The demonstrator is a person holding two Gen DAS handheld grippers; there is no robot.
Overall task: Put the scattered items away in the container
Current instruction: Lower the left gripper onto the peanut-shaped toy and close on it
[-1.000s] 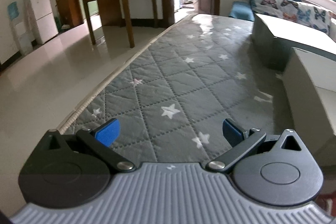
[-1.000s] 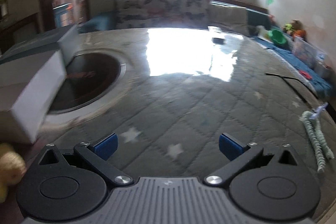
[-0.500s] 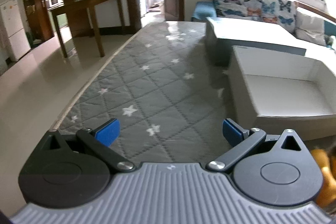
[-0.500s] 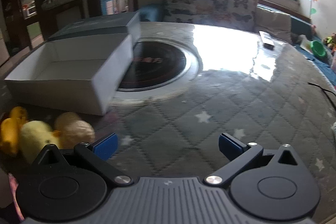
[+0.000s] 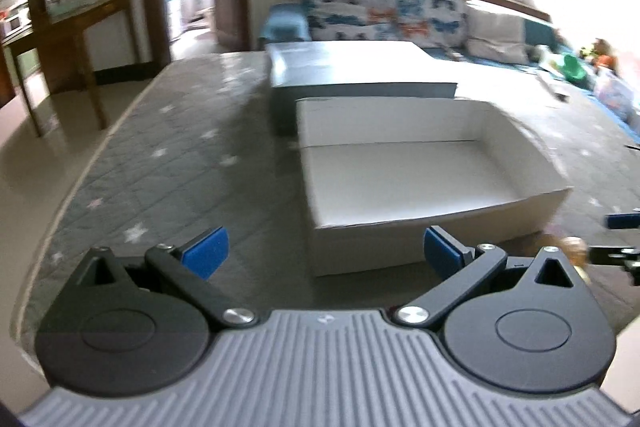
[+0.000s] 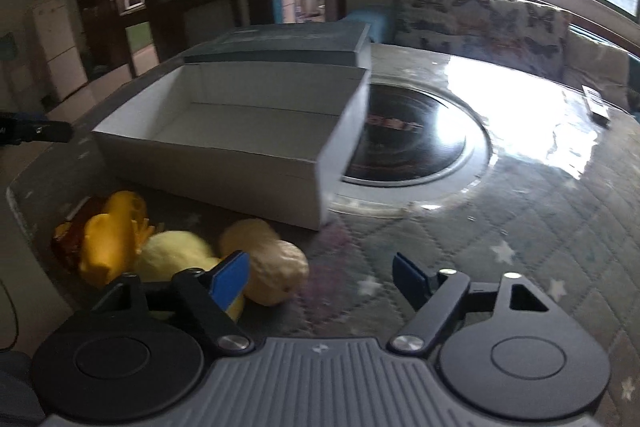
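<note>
2 grippers hover over a grey star-patterned table cover (image 5: 192,163). Left gripper (image 5: 326,253) has its blue fingers spread apart, holding nothing, facing an empty white box (image 5: 400,187). Right gripper (image 6: 316,277) is likewise spread and empty; just in front of its left finger lie a yellow plush toy (image 6: 172,255), a tan peanut-shaped toy (image 6: 268,263) and an orange toy (image 6: 108,239), near the box's front wall (image 6: 224,183).
</note>
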